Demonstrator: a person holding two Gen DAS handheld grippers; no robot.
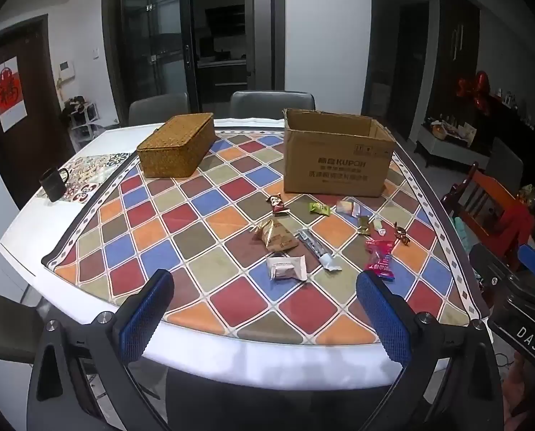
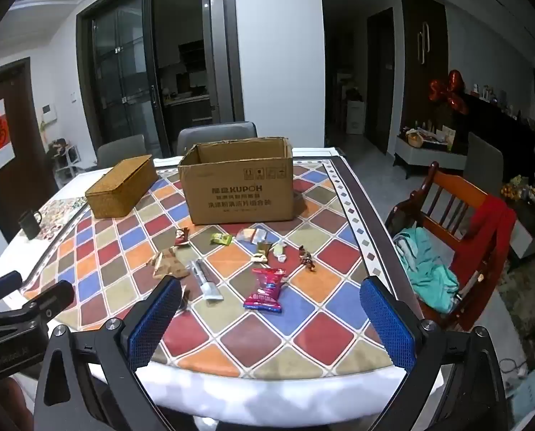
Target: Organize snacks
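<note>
Left gripper (image 1: pixel 264 280) and right gripper (image 2: pixel 271 287), black frames with blue pads: jaws wide apart, empty, angled down over table's near edge.

I see a tablecloth (image 1: pixel 228 222) checked in red, blue, orange and olive diamonds with white lines and a dark border. My gripper pads (image 1: pixel 149 312) are blue, dimpled. Cardboard box (image 2: pixel 238 186): plain brown, dark print. Woven basket (image 1: pixel 177 145): golden tan. Snacks: a pink-red packet (image 2: pixel 265 289), a green one (image 2: pixel 221 239), a white wrapper (image 1: pixel 287 267). Mug (image 1: pixel 54 183): black.
</note>
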